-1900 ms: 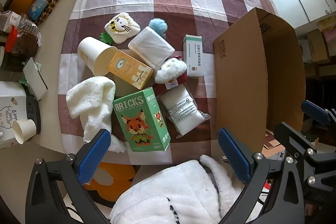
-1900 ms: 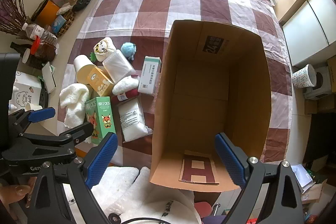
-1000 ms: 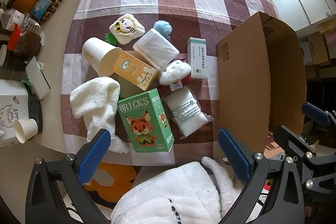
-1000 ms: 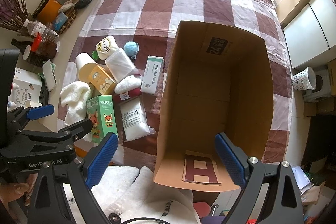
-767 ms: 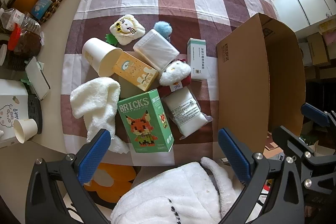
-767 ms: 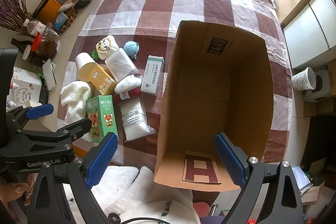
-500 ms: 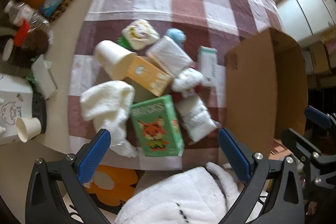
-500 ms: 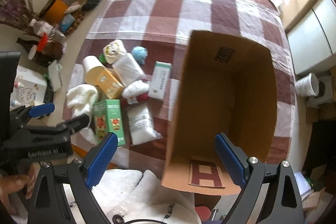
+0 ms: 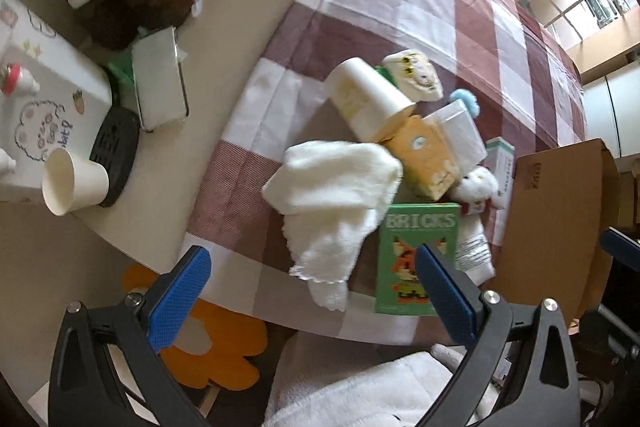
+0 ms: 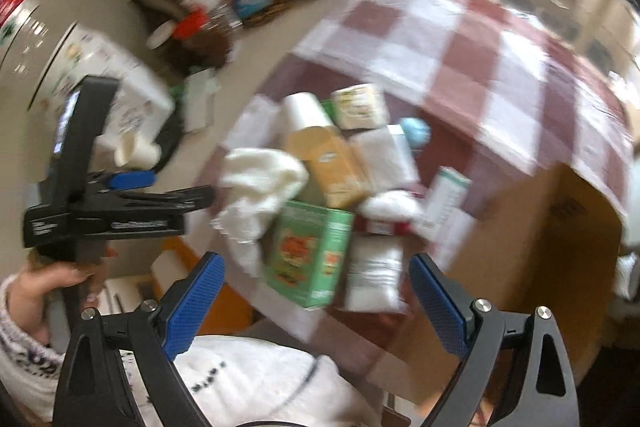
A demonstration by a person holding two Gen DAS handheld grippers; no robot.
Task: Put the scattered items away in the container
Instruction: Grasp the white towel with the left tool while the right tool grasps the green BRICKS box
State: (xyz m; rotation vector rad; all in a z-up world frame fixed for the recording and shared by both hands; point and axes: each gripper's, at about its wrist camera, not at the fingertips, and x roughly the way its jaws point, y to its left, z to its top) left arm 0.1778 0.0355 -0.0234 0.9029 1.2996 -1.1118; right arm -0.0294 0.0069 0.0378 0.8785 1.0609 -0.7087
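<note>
White towel [image 9: 336, 183] lies at the near-left edge of the heap on the checked tablecloth [image 9: 420, 11], draped partly over the green BRICKS box [image 9: 416, 259]. It is taken as the likely first pick, since the left gripper [image 9: 316, 291] is lined up on it. That gripper is spread wide and empty, well short of the cloth.

Beyond the towel: a yellow carton [image 9: 424, 159], a tipped paper cup [image 9: 368, 99], a white tissue pack [image 9: 460, 131], a small plush [image 9: 412, 75] and a blue pom-pom [image 9: 464, 101]. Just right of the towel past the BRICKS box: a white pouch [image 9: 472, 251], a fluffy white toy [image 9: 478, 187], a slim white-green box [image 9: 500, 163]. The cardboard box [image 9: 560, 227] stands well right of the towel, its inside unseen here.

The right gripper [image 10: 316, 303] is likewise spread and empty, above the heap; its view is badly blurred.

Advice for the step: the towel should be pinched at its bunched thick fold, not the trailing corner. It should be lifted straight up so the BRICKS box is not dragged off the table edge. Hanging ends should be cleared over the box wall before release.
</note>
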